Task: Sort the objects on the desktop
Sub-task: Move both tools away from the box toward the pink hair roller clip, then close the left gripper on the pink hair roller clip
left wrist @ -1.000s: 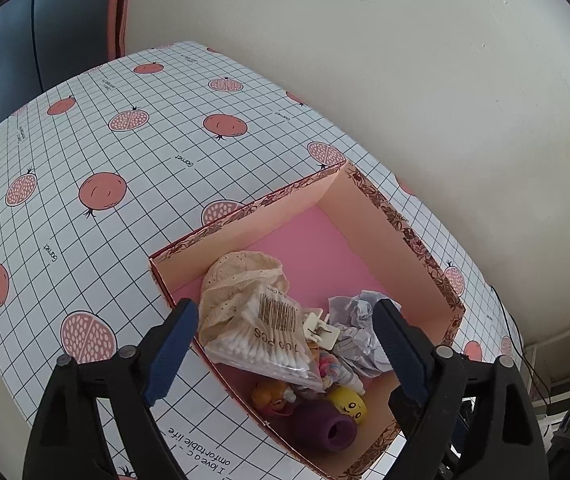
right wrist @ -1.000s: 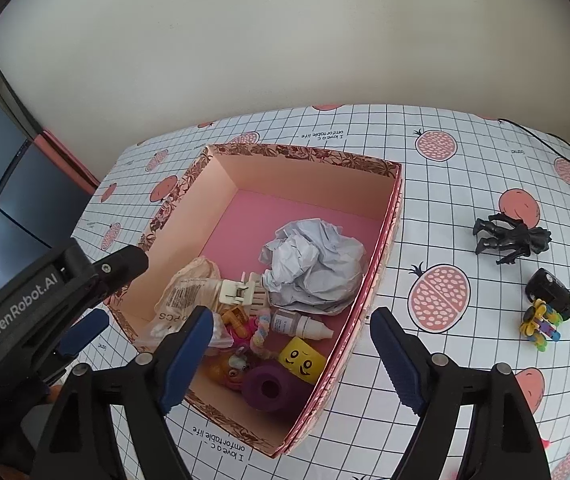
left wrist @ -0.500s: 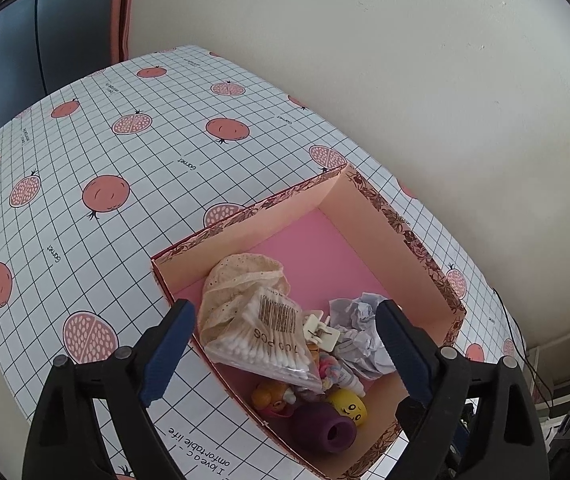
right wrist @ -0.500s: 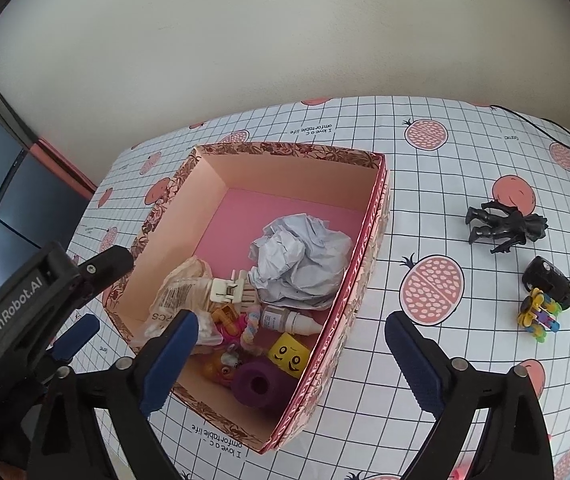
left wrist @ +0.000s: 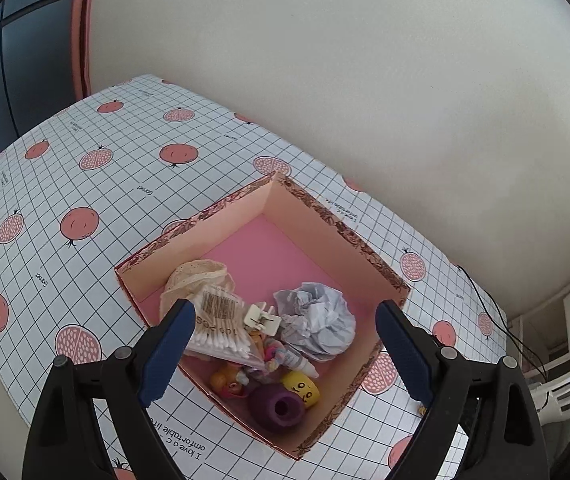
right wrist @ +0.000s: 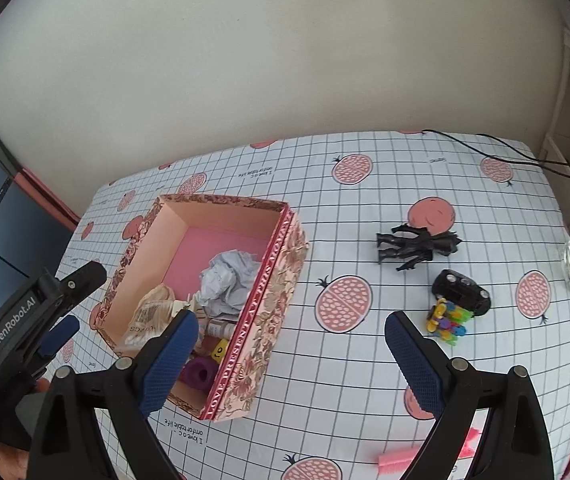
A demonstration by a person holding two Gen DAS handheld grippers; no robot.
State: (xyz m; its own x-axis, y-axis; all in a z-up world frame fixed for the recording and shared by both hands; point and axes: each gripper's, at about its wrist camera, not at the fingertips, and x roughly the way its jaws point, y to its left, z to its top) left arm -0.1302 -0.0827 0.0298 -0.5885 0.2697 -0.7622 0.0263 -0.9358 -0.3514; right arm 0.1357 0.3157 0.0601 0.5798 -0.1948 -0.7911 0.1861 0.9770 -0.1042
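Right wrist view: hovering right gripper (right wrist: 289, 352) spread wide, holding nothing, toys (right wrist: 451, 300) lying ahead, right of box (right wrist: 269, 300).

White gridded tablecloth (right wrist: 365, 360) carries pink pomegranate prints. At centre left, the floral-patterned cardboard box (right wrist: 273, 320) shows a pink floor. Inside: pale grey crumpled paper (left wrist: 317, 320), a yellow block with a face (left wrist: 301, 388), a purple roll (left wrist: 277, 408). At right, a black figure (right wrist: 417, 244).
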